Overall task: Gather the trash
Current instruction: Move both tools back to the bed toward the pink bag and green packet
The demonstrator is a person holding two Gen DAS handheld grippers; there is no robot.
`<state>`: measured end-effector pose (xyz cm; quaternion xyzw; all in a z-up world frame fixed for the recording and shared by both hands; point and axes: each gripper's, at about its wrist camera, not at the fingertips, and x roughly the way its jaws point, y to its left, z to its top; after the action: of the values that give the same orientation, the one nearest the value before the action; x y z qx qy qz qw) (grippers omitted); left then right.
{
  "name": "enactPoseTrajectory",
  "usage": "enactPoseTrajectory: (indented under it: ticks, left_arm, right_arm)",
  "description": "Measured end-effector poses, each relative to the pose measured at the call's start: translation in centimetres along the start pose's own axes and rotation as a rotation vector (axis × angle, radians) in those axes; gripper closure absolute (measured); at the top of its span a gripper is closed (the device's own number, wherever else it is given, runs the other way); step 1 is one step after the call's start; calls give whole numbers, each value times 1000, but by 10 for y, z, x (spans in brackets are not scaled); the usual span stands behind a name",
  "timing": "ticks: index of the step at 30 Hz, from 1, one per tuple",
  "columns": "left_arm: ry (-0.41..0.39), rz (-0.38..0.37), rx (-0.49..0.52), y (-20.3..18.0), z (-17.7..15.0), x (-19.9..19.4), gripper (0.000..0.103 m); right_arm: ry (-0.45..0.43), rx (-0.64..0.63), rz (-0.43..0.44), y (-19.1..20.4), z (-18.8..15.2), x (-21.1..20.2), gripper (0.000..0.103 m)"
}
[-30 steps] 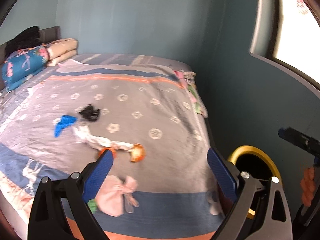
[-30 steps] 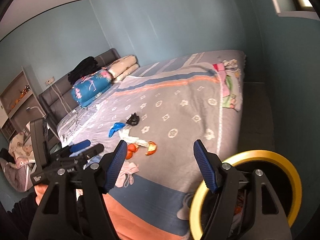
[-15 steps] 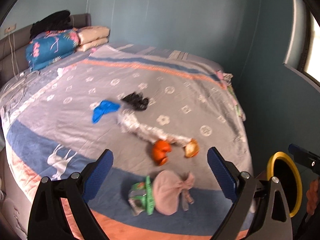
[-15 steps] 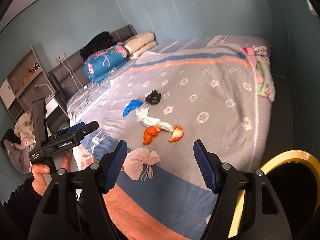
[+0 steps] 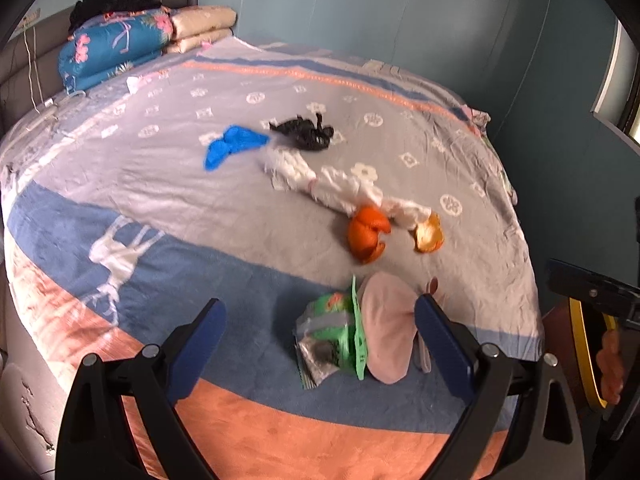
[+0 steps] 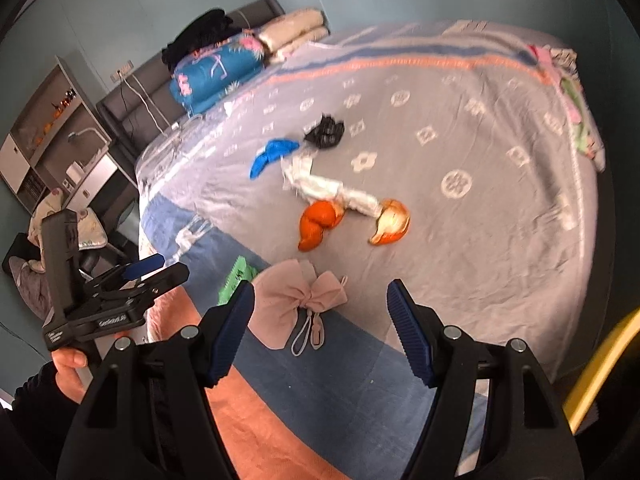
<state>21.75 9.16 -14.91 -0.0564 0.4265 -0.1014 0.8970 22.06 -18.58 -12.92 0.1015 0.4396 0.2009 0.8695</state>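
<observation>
Nothing is collected yet: my left gripper and right gripper gape empty; green wrapper, orange peels at twelve o'clock.

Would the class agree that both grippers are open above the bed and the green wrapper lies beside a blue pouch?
Not quite. The pouch beside the green wrapper is pink, as the left wrist view shows. Both the left gripper and right gripper are open above the bed.

Soft matt cloth bedspread lying faintly creased, crinkled glossy foil-and-plastic wrapper catching light, pink fabric pouch looking matt, orange peels showing dull rind, white paper tissue crumpling
</observation>
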Motion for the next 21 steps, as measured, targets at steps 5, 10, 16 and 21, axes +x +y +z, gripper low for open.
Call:
enactPoseTrajectory:
  ticks: [5,10,16,21]
  left_arm:
    - [24,-23,-19,-1,-9,18,12]
    - [42,-19,-16,-2,-13,34,12]
    - [46,-6,-57,13,-17,48,12]
    - [71,-23,-70,21,-22,60,30]
  right_arm:
    - [76,37,12,-5,-3,40,37]
    - [128,53,0,-4,-7,76,37]
    - [150,49,-21,1,-11,104,37]
    - [191,24,-38,6,-14,125,43]
